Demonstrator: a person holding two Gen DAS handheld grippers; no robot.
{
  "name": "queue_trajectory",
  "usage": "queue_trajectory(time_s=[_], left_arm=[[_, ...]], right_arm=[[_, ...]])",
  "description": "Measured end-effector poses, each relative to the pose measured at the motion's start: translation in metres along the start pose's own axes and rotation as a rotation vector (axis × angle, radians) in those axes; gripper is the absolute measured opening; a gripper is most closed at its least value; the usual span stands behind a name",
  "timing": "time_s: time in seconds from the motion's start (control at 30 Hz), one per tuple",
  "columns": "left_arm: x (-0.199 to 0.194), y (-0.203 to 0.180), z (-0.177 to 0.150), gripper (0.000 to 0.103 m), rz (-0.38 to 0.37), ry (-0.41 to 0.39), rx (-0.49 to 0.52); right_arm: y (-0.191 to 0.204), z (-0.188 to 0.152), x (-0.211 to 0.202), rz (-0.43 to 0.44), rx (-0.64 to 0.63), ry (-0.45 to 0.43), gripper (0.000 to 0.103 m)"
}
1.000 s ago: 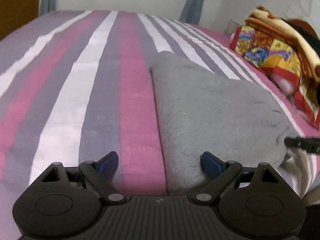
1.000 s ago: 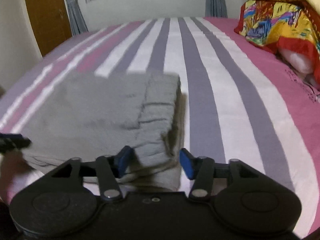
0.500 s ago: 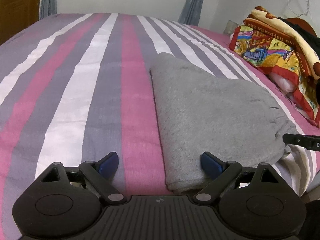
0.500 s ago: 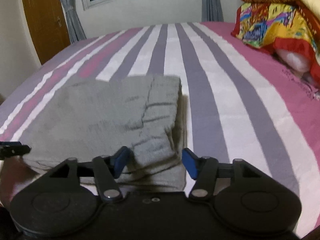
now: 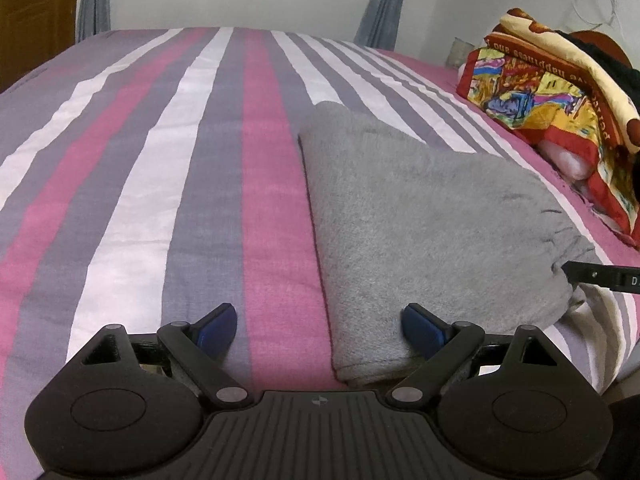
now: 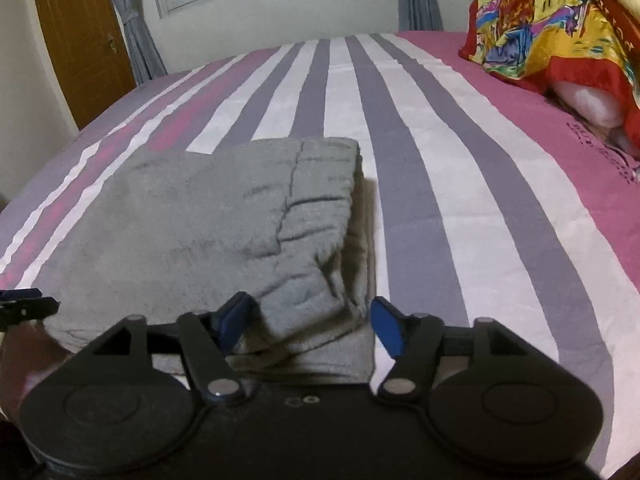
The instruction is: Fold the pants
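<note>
**A:** Where do the folded grey fleece pants (image 5: 420,216) lie?

**B:** On the bed's pink, grey and white striped cover (image 5: 160,168), close to its near edge. From the left wrist view they sit right of centre, a thick folded slab running from the near edge away toward the far wall. In the right wrist view the same pants (image 6: 192,232) fill the near left part of the cover (image 6: 480,184), with the gathered waistband end on their right side, drooping toward the near edge.

**A:** And the left gripper (image 5: 320,326)?

**B:** Its blue-tipped jaws stand wide apart, nothing pinched. The left fingertip hangs over bare stripes; the right one sits at the near edge of the pants — whether it touches the cloth cannot be told.

**A:** The right gripper (image 6: 310,326)?

**B:** Its jaws have just been widening again after a slight squeeze. The bunched near corner of the pants lies between the blue pads (image 6: 388,330), yet a clear gap shows at the right pad, so they are not clamped on the fabric.

**A:** Anything else on the bed?

**B:** A multicoloured red-and-yellow patterned blanket pile (image 6: 552,40) at the far right, well apart from the pants. A brown wooden door (image 6: 80,36) stands at the far left — beside it grey curtains (image 6: 136,40) flank a window
</note>
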State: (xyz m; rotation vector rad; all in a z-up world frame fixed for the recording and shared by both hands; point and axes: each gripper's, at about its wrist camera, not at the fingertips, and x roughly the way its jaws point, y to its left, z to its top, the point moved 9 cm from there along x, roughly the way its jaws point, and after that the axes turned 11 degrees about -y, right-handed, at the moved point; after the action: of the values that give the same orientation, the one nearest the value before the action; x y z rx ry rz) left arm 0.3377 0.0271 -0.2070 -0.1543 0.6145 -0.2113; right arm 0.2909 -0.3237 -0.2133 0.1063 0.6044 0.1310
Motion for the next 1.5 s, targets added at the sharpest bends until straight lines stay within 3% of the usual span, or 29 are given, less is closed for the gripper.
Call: queue_trajectory(time_s=[0.1, 0.27, 0.3, 0.37, 0.43, 0.57, 0.63, 0.77, 0.87, 1.1, 1.23, 1.5], left_arm=[[-0.002, 0.003, 0.014, 0.090, 0.000, -0.042, 0.014], [0.025, 0.013, 0.050, 0.090, -0.003, -0.068, -0.004], [0.036, 0.014, 0.051, 0.090, -0.002, -0.048, 0.001], [0.065, 0.014, 0.041, 0.091, 0.001, 0.052, 0.016], [0.076, 0.012, 0.044, 0.091, -0.016, 0.049, 0.010], [0.090, 0.007, 0.072, 0.090, -0.042, -0.018, 0.027], [0.108, 0.008, 0.085, 0.090, -0.033, -0.020, 0.020], [0.144, 0.009, 0.106, 0.091, -0.022, -0.012, -0.006], [0.170, 0.010, 0.095, 0.095, -0.009, 0.048, -0.012], [0.149, 0.005, 0.086, 0.095, -0.001, 0.038, 0.046], [0.130, 0.005, 0.081, 0.095, 0.004, 0.037, 0.015], [0.074, -0.005, 0.062, 0.095, -0.016, 0.020, 0.076]], right_arm=[[0.005, 0.015, -0.013, 0.018, -0.011, -0.070, 0.053], [-0.003, 0.050, -0.003, 0.002, -0.027, -0.120, 0.052], [-0.005, 0.053, 0.004, -0.003, -0.033, -0.113, 0.053], [-0.011, 0.045, 0.031, -0.038, -0.070, -0.019, 0.053], [-0.017, 0.033, 0.049, -0.049, -0.098, 0.051, 0.056], [-0.018, 0.070, 0.043, -0.001, -0.081, -0.068, 0.055], [-0.017, 0.085, 0.052, 0.013, -0.066, -0.085, 0.055], [-0.012, 0.088, 0.088, 0.005, -0.107, -0.026, 0.055], [-0.017, 0.073, 0.111, -0.025, -0.125, 0.041, 0.061], [-0.016, 0.069, 0.084, 0.002, -0.066, 0.011, 0.063], [-0.017, 0.057, 0.070, 0.000, -0.052, 0.035, 0.062], [-0.002, 0.060, 0.016, 0.042, -0.020, -0.017, 0.061]])
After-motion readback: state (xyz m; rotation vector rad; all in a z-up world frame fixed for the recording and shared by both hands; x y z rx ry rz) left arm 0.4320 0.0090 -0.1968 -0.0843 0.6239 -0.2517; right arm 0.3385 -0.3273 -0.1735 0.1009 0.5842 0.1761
